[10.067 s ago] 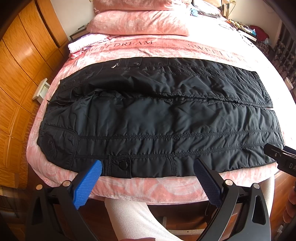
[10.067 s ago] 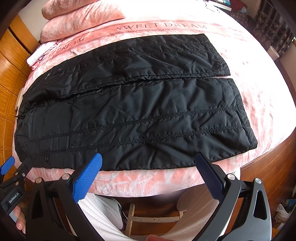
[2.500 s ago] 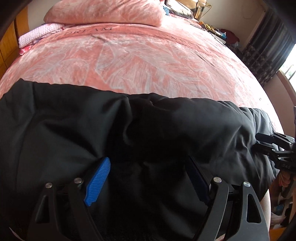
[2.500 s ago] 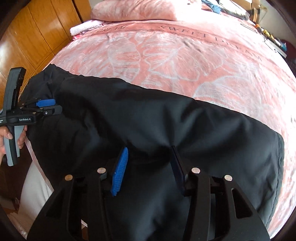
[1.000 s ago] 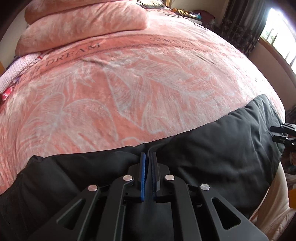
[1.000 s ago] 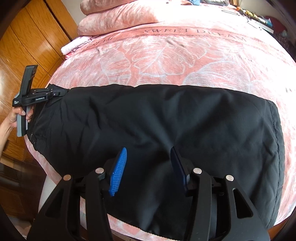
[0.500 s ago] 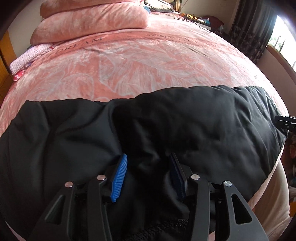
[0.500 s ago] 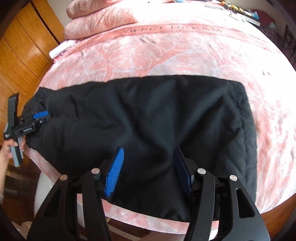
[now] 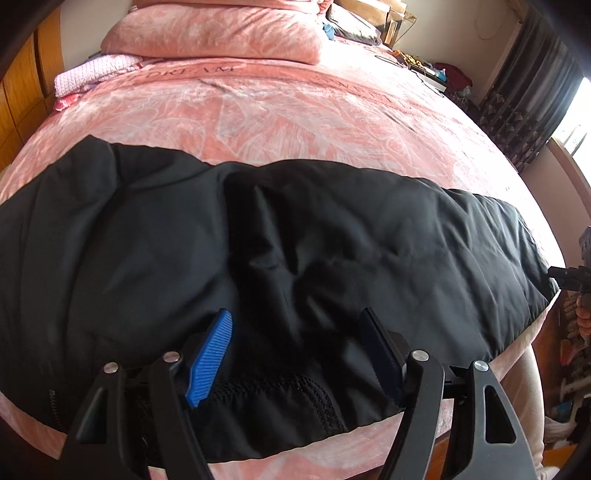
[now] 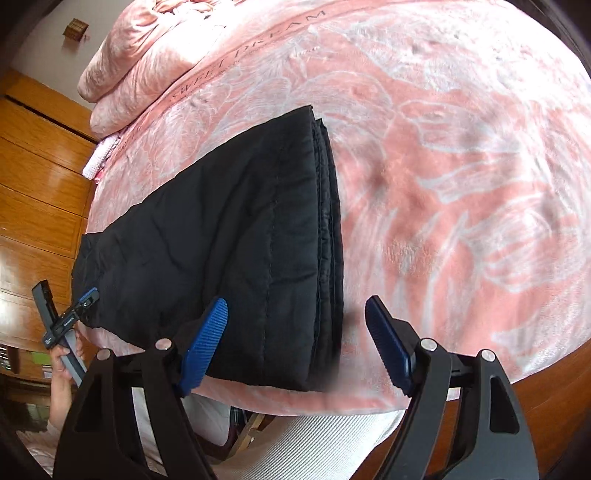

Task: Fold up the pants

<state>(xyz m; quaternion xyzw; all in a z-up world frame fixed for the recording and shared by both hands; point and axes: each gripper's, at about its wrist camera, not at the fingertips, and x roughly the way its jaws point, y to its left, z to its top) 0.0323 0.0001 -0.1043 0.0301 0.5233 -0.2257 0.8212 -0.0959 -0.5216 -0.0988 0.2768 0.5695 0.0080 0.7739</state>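
Observation:
Black padded pants [image 9: 332, 240] lie folded lengthwise across the near edge of a pink bed [image 9: 295, 110]. My left gripper [image 9: 299, 347] hovers over the waist end near the mesh lining. Its jaws are opening, and the blue pads stand apart above the cloth without pinching it. In the right wrist view the stacked leg cuffs [image 10: 327, 221] face right. My right gripper [image 10: 295, 339] is over that cuff end with its jaws opening; the cuff edge lies below and between them, unpressed. Each gripper shows at the edge of the other's view: the right gripper [image 9: 569, 277] and the left gripper [image 10: 70, 314].
Pink pillows [image 9: 221, 33] and a folded pink knit blanket [image 9: 88, 74] lie at the head of the bed. A wooden wardrobe [image 10: 37, 184] stands to the left and dark curtains [image 9: 535, 92] to the right. A person's white-clad legs [image 10: 314, 443] are against the bed's near edge.
The left gripper let go of the pinched fold and spread its jaws. The right gripper widened and swung right to the cuff end, with its view rolled. The pants now rest flat.

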